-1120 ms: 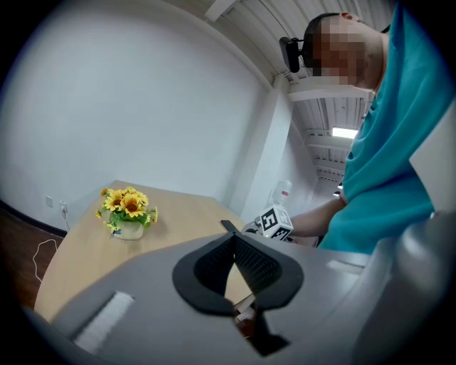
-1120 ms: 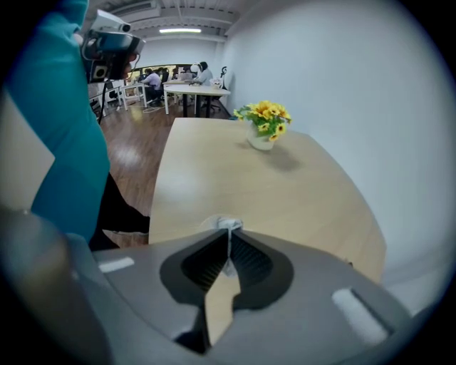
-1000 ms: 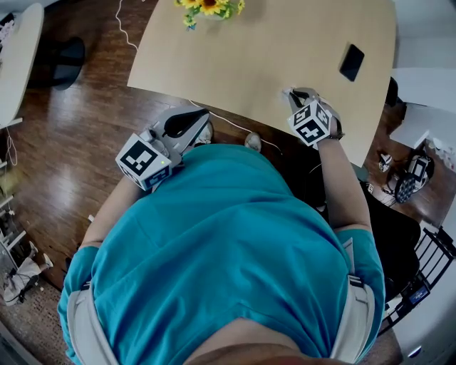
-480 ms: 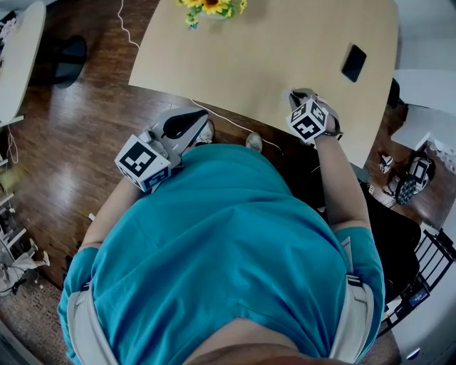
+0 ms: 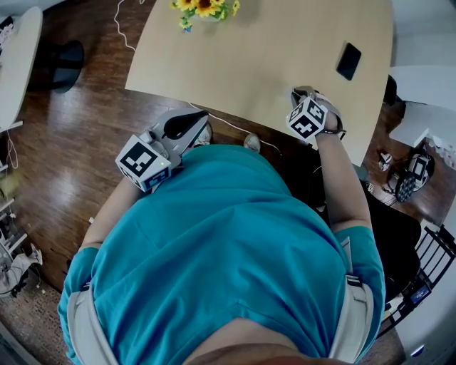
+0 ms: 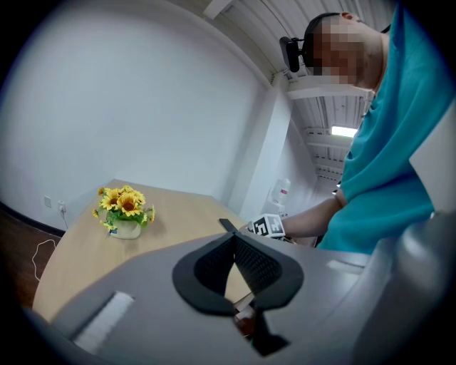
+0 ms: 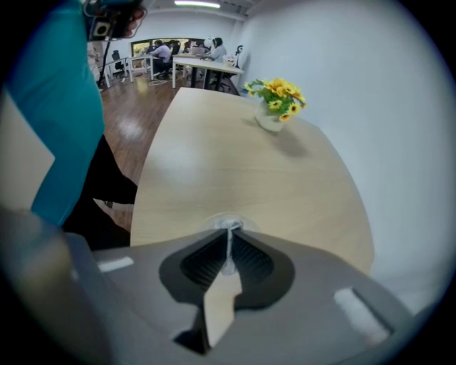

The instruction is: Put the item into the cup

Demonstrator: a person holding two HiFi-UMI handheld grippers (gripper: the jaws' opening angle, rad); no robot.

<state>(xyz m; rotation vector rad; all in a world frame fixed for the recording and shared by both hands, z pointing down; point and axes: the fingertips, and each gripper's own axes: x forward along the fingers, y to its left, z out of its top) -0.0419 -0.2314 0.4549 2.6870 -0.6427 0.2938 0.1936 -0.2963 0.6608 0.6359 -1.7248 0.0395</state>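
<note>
Here we are looking steeply down over a person in a teal shirt (image 5: 228,264) who is standing at the near edge of a pale wooden table (image 5: 263,50) and holding one claw in each hand.

The left claw (image 5: 198,115) is hanging off the table, just outside its near edge and over the dark wood floor (image 5: 64,157). In the left gripper view we are seeing the left claw (image 6: 233,239) with its black tips meeting and nothing between them.

The right claw (image 5: 298,93) is reaching over the near edge of the table, toward the right-hand corner. In the right gripper view the right claw (image 7: 229,241) is showing its jaws almost together and just beginning to open, with a thin clear piece (image 7: 228,251) pinched between the pads. A rounded see-through shape is showing at the tips, resting on the table; we are taking it for a clear cup's wall, but we cannot tell for certain.

A black phone (image 5: 349,60) is lying flat near the table's right edge, well apart from the right claw. A small pot of sunflowers (image 5: 203,8) is standing at the far edge.
</note>
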